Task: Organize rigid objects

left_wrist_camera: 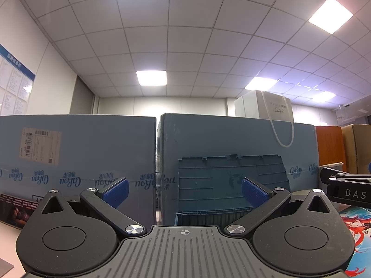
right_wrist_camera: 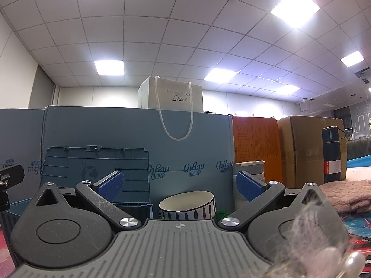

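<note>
A blue plastic storage box with its lid (left_wrist_camera: 231, 180) raised stands just ahead of my left gripper (left_wrist_camera: 184, 192), which is open and empty. In the right wrist view the same box (right_wrist_camera: 97, 173) is at the left. My right gripper (right_wrist_camera: 179, 185) is open and empty. A white bowl with black stripes (right_wrist_camera: 187, 207) sits right in front of it, between the fingers' line. A small green item (right_wrist_camera: 221, 214) lies beside the bowl. A grey-and-white cup stack (right_wrist_camera: 249, 176) stands behind the right finger. A dark flask (right_wrist_camera: 334, 155) stands at the right.
Large blue cartons (left_wrist_camera: 81, 157) form a wall behind the table, with a white paper bag (right_wrist_camera: 171, 97) on top. Orange (right_wrist_camera: 255, 148) and brown (right_wrist_camera: 301, 148) boxes stand to the right. A pink knitted cloth (right_wrist_camera: 343, 194) lies at the right. The other gripper (left_wrist_camera: 345, 190) shows at the left view's right edge.
</note>
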A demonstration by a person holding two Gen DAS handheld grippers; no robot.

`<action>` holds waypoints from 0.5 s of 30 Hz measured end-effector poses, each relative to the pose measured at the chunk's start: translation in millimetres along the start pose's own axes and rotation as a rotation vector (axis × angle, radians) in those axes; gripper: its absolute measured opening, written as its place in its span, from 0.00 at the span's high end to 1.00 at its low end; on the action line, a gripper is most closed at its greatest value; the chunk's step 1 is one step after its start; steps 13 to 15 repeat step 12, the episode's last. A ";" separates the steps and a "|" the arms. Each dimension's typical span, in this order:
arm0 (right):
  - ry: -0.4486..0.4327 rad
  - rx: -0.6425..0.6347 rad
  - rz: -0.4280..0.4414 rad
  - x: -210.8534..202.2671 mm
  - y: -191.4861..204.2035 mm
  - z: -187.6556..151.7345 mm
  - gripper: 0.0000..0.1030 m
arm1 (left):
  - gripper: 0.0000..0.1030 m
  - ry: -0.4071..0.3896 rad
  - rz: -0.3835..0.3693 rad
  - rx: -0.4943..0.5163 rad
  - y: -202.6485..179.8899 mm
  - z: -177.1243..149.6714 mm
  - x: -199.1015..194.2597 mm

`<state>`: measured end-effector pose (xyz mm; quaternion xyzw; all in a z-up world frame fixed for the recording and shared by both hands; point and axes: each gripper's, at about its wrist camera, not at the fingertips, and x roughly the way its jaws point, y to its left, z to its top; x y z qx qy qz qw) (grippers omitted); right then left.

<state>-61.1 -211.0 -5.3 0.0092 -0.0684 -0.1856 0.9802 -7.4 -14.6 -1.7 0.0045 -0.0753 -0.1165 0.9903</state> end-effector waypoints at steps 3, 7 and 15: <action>0.000 0.001 0.000 0.1 0.0 -0.1 0.00 | 0.00 0.001 0.002 0.001 0.0 -0.1 0.2; 0.002 0.000 0.000 0.3 0.0 -0.1 0.00 | 0.00 0.003 0.006 -0.001 0.2 -0.9 0.7; 0.002 0.001 0.003 -0.3 -0.6 0.7 0.00 | 0.00 0.005 0.006 -0.001 0.0 -1.3 1.4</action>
